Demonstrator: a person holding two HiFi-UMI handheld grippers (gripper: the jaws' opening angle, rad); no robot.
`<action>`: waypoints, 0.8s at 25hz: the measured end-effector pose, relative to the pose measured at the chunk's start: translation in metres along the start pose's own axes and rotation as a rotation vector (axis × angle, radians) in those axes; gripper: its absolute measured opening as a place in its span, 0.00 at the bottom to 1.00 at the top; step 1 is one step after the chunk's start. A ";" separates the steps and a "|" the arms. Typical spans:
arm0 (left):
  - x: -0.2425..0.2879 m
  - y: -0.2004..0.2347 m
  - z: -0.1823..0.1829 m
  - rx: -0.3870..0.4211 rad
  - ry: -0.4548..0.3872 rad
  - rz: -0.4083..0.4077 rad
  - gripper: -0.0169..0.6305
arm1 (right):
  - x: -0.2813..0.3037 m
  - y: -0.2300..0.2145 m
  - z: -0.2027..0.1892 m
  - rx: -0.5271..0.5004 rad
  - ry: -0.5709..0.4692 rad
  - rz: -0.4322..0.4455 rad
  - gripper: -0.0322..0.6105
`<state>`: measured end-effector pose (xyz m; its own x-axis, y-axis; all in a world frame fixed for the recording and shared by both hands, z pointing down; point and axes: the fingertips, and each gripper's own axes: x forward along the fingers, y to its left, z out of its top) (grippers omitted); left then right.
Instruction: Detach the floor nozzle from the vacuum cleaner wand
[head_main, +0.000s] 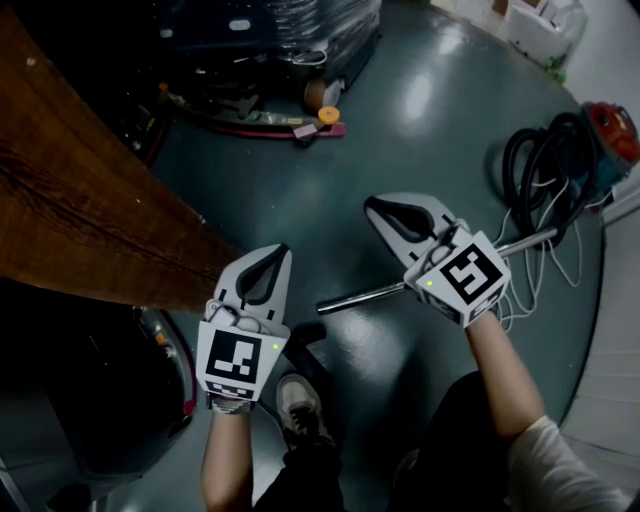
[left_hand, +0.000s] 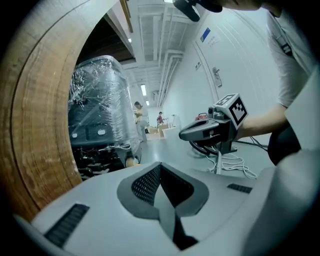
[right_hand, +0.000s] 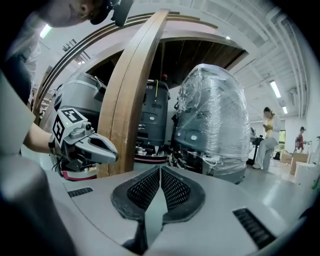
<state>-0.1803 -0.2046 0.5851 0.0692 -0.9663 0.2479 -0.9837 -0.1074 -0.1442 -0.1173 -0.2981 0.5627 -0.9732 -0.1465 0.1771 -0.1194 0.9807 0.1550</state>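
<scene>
The chrome vacuum wand (head_main: 375, 294) lies on the dark floor and runs under my right gripper toward the red and blue vacuum cleaner (head_main: 612, 135) with its black hose (head_main: 545, 160). A dark shape (head_main: 305, 340) sits by the wand's near end, beside a shoe; I cannot tell whether it is the floor nozzle. My left gripper (head_main: 275, 252) (left_hand: 159, 166) is held above the floor, shut and empty. My right gripper (head_main: 377, 206) (right_hand: 160, 170) hovers over the wand, also shut with nothing between its fingers. Each gripper shows in the other's view, the right gripper (left_hand: 200, 131) and the left gripper (right_hand: 95, 147).
A curved wooden panel (head_main: 80, 200) fills the left side. A plastic-wrapped machine (head_main: 270, 40) (right_hand: 215, 115) stands at the back, with an orange wheel (head_main: 328, 113) beside it. White cable (head_main: 545, 270) loops near the wand. People (right_hand: 270, 135) stand far off.
</scene>
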 end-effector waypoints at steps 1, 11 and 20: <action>-0.002 0.001 0.007 0.002 -0.012 0.005 0.03 | -0.002 -0.001 0.006 -0.003 -0.013 -0.004 0.11; -0.007 0.010 0.037 0.016 -0.061 0.068 0.03 | -0.025 -0.002 0.043 -0.066 -0.064 -0.028 0.09; 0.004 0.008 0.030 0.027 -0.052 0.081 0.03 | -0.036 -0.006 0.035 -0.085 -0.034 -0.028 0.09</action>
<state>-0.1827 -0.2163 0.5568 -0.0017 -0.9828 0.1847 -0.9816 -0.0337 -0.1882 -0.0889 -0.2937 0.5213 -0.9761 -0.1676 0.1387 -0.1308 0.9616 0.2414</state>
